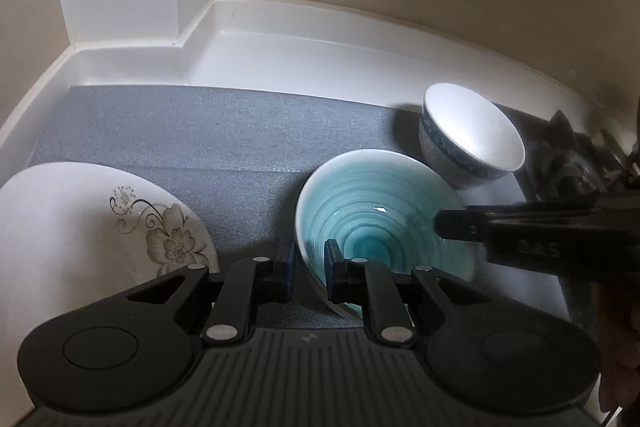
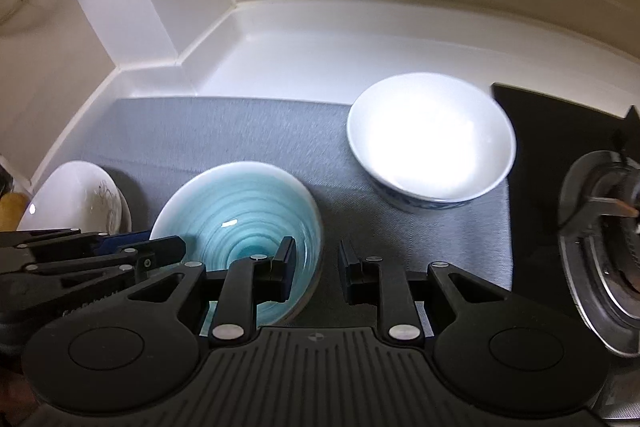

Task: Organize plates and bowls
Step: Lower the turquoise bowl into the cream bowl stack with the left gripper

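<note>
Left gripper has its jaws drawn narrow on the near rim of the teal bowl, one pad inside and one outside, and the bowl sits tilted on the grey mat. Right gripper straddles the bowl's opposite rim, jaws slightly apart with a gap on each side. A flowered plate lies to the left, a white bowl behind to the right near the stove burner

Pretty dim on my end, soft light from up front. The white bowl is totally blown out with glare in my right view, motion blur smears everything there, and fisheye bends the wall edges hard.
</note>
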Demonstrator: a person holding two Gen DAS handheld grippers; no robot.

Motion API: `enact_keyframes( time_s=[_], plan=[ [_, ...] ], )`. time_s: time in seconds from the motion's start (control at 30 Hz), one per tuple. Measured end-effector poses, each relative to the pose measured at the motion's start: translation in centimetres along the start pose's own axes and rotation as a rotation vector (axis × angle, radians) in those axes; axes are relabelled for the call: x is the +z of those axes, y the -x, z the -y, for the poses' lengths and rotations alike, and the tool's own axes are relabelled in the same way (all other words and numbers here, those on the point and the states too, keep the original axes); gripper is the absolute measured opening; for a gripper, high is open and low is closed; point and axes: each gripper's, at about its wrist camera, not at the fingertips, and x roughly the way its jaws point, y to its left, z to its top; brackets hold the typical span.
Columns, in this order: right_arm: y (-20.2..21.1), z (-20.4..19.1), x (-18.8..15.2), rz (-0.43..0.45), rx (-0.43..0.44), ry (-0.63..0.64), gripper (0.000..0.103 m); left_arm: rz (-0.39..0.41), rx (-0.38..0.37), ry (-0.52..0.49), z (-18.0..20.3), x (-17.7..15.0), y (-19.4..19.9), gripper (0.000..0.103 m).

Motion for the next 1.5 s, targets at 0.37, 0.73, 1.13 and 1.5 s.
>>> enact_keyframes(
  time_s=[0.37,0.73,1.13,1.5],
  plan=[
    [-0.2,0.0,-0.3,0.005,0.0,0.013,0.007,0.008,0.014,-0.004,0.1,-0.4,0.1,0.014],
    [1.5,-0.3,-0.1,0.053,0.006,0.018,0.007,0.079,0.012,0.005,-0.2,0.1,2.3,0.011],
    [7.0,-1.3,0.2,0.166,0.014,0.007,0.007,0.154,-0.024,-0.031,0.9,0.8,7.0,0.011],
    [10.5,0.0,-4.1,0.165,-0.024,-0.075,0.007,0.114,-0.099,-0.149,3.8,-1.9,9.0,0.012]
  ],
)
